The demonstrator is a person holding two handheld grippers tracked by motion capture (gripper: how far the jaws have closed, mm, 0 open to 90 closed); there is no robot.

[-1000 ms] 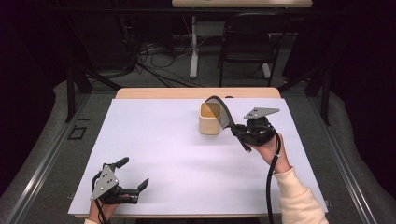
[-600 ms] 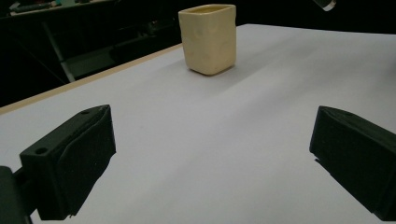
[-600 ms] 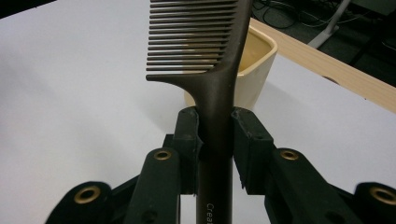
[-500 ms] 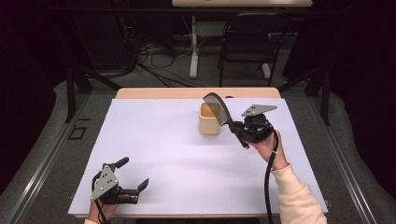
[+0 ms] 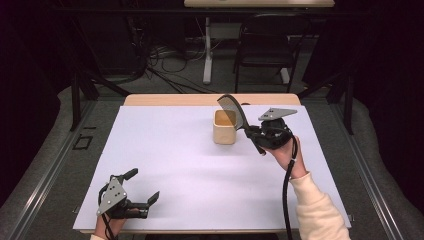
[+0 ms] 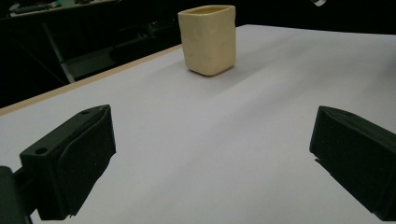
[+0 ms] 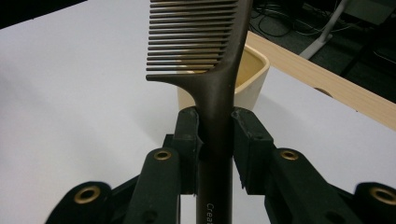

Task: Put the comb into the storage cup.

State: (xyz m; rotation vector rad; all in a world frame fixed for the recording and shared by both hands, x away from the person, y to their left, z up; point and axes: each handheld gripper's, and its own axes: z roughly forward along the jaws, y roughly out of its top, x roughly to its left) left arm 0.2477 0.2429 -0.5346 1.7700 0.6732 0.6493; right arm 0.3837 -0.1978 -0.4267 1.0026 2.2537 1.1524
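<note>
High view: your right gripper [image 5: 250, 131] is raised above the far right part of the white table [image 5: 175, 150], just right of the cream cup [image 5: 224, 127]. Its jaws are clamped on the handle of a dark comb [image 5: 233, 111]. The comb slants up and to the left from the jaws, so its toothed end sits over the cup's right rim; the lower end of the handle sticks out below the jaws toward you. The cup stands upright on the far half of the table, a little right of centre. Your left gripper [image 5: 142, 186] rests low at the near left corner of the table, well apart from the cup, with its jaws spread and nothing between them.

Left gripper view: both black jaws stand wide apart at the lower left and lower right, with bare white table between them. The cream cup [image 6: 208, 39] stands upright well ahead of the jaws, near the far wooden edge of the table [image 6: 210, 154].

Right gripper view: your right gripper [image 7: 215, 140] pinches the comb [image 7: 212, 70] by its handle, one pad pressed on each side. The teeth point left. The cream cup [image 7: 247, 79] lies directly behind the comb, with its open mouth partly covered by the teeth.
</note>
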